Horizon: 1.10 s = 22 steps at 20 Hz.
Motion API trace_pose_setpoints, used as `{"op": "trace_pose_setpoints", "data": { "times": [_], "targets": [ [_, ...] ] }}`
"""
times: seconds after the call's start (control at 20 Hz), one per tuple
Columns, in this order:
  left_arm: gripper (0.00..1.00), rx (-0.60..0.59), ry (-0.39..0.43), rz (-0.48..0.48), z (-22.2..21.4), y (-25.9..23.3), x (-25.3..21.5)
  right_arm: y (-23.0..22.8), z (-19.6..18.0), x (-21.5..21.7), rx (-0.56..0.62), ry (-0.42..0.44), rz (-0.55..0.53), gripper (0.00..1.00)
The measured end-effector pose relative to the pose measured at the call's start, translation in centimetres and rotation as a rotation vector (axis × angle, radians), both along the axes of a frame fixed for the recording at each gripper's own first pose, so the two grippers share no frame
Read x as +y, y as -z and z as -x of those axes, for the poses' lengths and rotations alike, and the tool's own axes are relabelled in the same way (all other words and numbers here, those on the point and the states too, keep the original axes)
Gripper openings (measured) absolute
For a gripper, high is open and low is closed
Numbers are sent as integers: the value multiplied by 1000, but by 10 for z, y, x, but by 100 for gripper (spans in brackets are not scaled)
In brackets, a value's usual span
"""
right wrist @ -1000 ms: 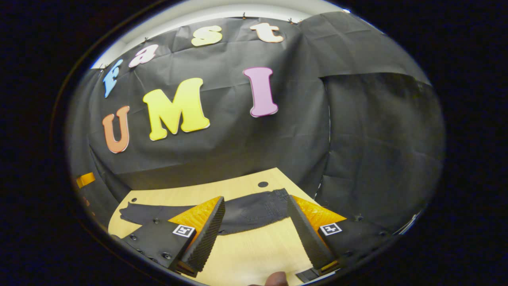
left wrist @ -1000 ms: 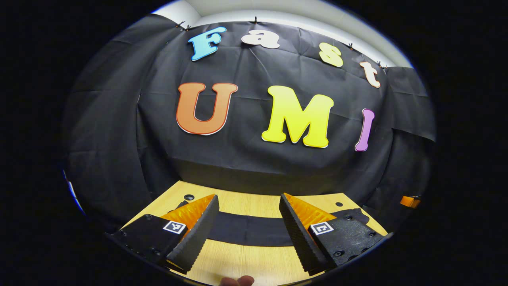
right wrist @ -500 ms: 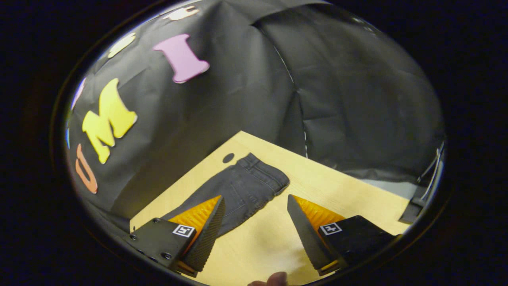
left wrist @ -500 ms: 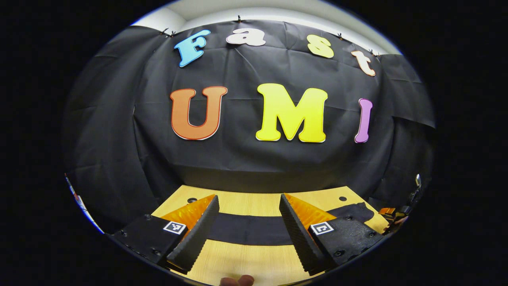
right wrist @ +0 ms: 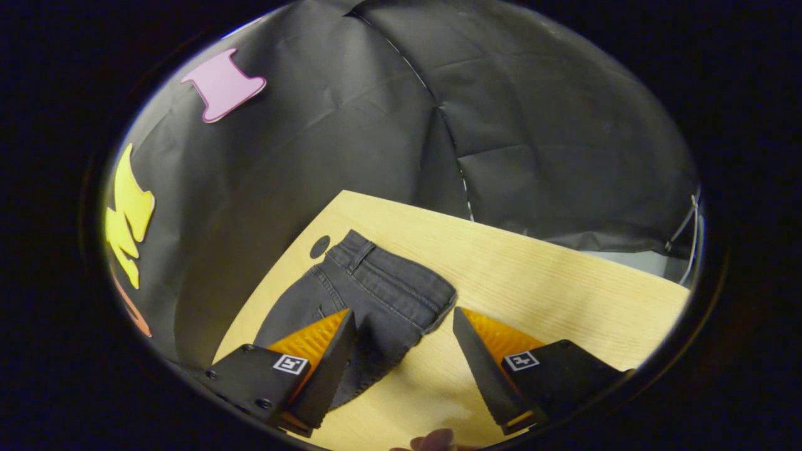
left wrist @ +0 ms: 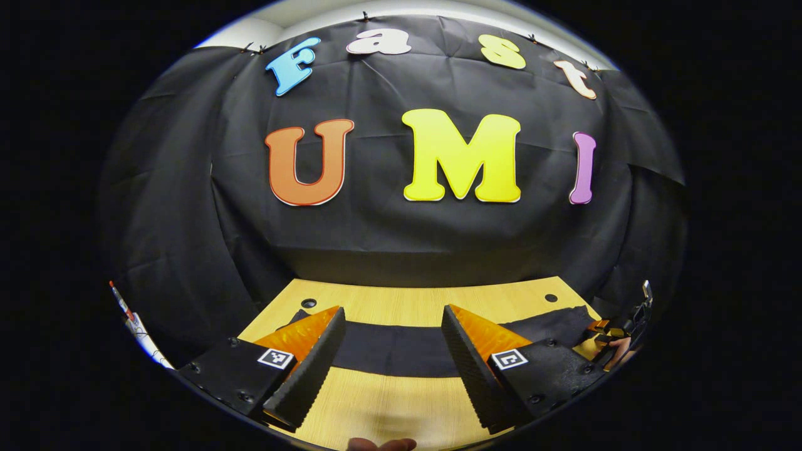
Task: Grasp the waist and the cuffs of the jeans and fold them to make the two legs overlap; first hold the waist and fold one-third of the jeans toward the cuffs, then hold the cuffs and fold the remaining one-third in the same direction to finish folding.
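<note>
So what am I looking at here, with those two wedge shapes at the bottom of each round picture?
Those wedges are the fingers of two hand-held grippers; a person carries one in each hand, and each has a wide-angle camera looking along its own fingers. The left gripper faces the booth's back wall, its fingers wide open above dark jeans laid flat across a wooden table. The right gripper is tilted down over the jeans' waist, also open. Nothing is held at this moment. The other gripper peeks in at the left gripper view's right edge.

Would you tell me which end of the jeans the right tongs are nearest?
The waist end, marked by its waistband and belt loops; the right tongs hang open just before it.
</note>
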<state>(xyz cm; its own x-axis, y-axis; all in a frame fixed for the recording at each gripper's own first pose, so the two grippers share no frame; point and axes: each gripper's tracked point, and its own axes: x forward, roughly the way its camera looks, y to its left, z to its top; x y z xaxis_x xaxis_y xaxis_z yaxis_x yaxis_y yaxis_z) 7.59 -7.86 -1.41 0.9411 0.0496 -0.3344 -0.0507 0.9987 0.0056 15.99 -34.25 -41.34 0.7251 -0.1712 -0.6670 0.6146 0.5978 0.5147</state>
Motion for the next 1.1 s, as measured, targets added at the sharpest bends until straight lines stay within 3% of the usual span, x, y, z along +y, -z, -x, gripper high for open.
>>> {"op": "trace_pose_setpoints", "data": {
  "times": [0.15,0.25,0.3,0.4,0.45,0.7,0.8,0.85,1.0,1.05,1.1],
  "targets": [
    [98,9,-13,0,-1,3,-1,3,-18,2,2,-8,29,98],
    [98,20,-30,16,0,6,1,7,-17,3,24,-27,97,92],
    [98,29,-42,21,0,8,4,11,-15,0,52,-26,149,98],
    [99,40,-71,28,3,10,10,9,-17,1,54,-16,198,84],
    [99,41,-81,27,6,8,12,12,-14,1,63,-11,195,86],
    [99,58,-120,46,13,12,23,14,-19,0,90,-24,201,60],
    [99,65,-119,61,16,13,23,11,-19,0,100,-40,198,39],
    [99,63,-118,61,16,14,22,9,-21,-2,112,-53,202,43],
    [98,59,-112,64,19,15,24,4,-21,-2,133,-132,229,16],
    [99,58,-114,64,22,15,25,-3,-21,-3,132,-138,228,16],
    [99,59,-118,68,24,16,28,-14,-23,-5,135,-136,219,3]
  ]
}}
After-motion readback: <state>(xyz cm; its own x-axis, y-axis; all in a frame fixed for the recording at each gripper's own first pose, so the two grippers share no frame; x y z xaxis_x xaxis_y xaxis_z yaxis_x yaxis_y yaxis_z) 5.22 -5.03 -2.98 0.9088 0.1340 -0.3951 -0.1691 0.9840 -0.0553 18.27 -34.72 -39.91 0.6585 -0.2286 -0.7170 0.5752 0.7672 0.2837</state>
